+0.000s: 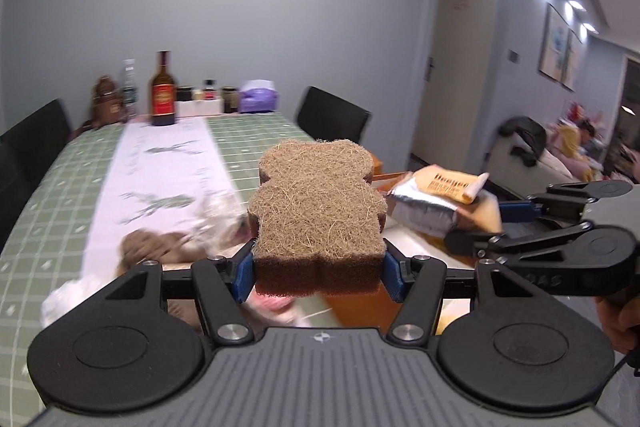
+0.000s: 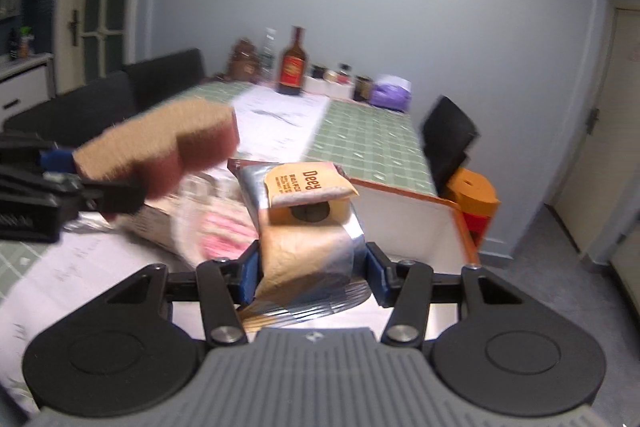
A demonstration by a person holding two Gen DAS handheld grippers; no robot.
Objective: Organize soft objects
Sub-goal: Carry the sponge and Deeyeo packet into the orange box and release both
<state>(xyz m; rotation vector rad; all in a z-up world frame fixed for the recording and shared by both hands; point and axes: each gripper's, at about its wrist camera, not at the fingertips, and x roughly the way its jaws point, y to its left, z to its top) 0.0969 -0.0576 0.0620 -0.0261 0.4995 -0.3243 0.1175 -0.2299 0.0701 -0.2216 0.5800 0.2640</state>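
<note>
My left gripper (image 1: 319,273) is shut on a bear-shaped scouring sponge (image 1: 316,211), tan fibre on top and reddish brown below, held above the table. That sponge (image 2: 160,143) appears blurred at the left of the right wrist view, with the left gripper (image 2: 60,183) behind it. My right gripper (image 2: 312,277) is shut on a silver and tan foil packet (image 2: 304,227) with an orange label. The packet (image 1: 432,201) and the right gripper (image 1: 480,227) holding it show at the right of the left wrist view.
An orange-rimmed white box (image 2: 404,215) stands open just beyond the packet, near the table's right edge. Blurred soft items and wrappers (image 1: 172,243) lie on the white runner. Bottles (image 1: 163,91), jars and a purple tissue pack (image 1: 258,97) line the far end. Black chairs (image 1: 332,115) flank the table.
</note>
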